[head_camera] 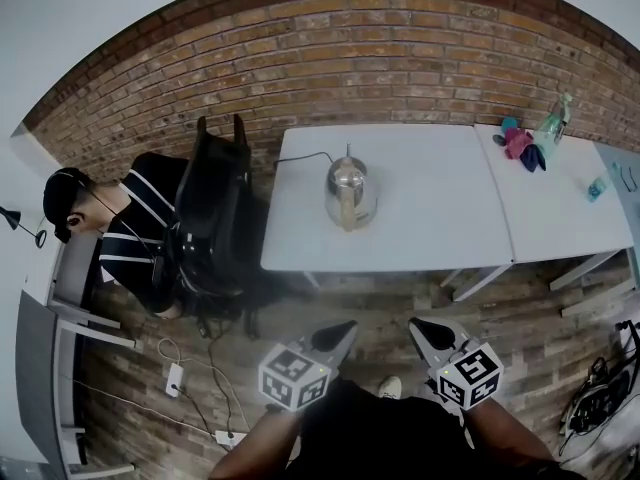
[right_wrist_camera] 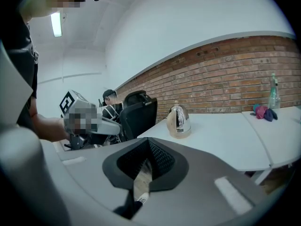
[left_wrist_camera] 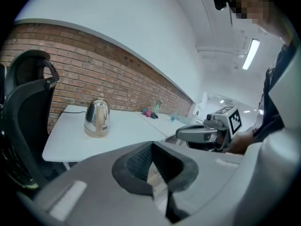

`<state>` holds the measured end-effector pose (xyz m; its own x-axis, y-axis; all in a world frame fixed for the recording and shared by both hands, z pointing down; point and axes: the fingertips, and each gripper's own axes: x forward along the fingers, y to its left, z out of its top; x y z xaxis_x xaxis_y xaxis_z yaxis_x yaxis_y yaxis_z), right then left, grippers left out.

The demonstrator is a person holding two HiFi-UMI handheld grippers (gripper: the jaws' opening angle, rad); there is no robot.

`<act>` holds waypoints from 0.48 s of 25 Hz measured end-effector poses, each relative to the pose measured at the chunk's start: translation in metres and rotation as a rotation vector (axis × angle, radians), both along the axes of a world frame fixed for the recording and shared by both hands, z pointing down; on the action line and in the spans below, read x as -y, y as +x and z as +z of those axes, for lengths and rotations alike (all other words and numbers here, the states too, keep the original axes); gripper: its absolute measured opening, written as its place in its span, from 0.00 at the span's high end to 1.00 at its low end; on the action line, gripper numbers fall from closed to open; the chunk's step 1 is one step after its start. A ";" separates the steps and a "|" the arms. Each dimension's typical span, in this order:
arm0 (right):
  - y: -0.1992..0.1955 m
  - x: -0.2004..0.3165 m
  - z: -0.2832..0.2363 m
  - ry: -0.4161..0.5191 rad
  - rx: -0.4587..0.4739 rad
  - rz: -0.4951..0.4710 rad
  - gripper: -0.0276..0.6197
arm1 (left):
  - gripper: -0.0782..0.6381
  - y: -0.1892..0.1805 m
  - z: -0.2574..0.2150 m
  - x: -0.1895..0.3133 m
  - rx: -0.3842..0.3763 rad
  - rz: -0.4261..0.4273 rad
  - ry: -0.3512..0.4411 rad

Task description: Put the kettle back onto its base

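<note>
A shiny steel kettle (head_camera: 349,193) with a beige handle stands upright near the middle of the white table (head_camera: 420,238). A black cord (head_camera: 300,156) runs from under it toward the table's far left corner. It also shows in the left gripper view as the kettle (left_wrist_camera: 97,118) and in the right gripper view as the kettle (right_wrist_camera: 179,121). Both grippers hang over the floor, well short of the table. My left gripper (head_camera: 340,334) is shut and holds nothing. My right gripper (head_camera: 424,328) is shut and empty too. Their tips point at the table's near edge.
A black office chair (head_camera: 215,218) stands at the table's left end, with a seated person (head_camera: 120,228) beyond it. A second white table (head_camera: 560,213) on the right carries a bottle (head_camera: 551,123) and cloths (head_camera: 520,143). A power strip (head_camera: 173,376) and cables lie on the floor.
</note>
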<state>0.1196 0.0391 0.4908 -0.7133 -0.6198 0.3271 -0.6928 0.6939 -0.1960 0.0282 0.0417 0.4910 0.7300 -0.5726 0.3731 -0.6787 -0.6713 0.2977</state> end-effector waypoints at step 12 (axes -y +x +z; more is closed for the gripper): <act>-0.018 -0.023 -0.016 0.033 0.023 0.018 0.92 | 0.89 -0.020 -0.003 -0.030 0.042 0.030 -0.001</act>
<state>0.1016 0.0619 0.4744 -0.7093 -0.6424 0.2901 -0.7006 0.6879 -0.1896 0.0080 0.0713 0.4879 0.7307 -0.5501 0.4043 -0.6701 -0.6912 0.2706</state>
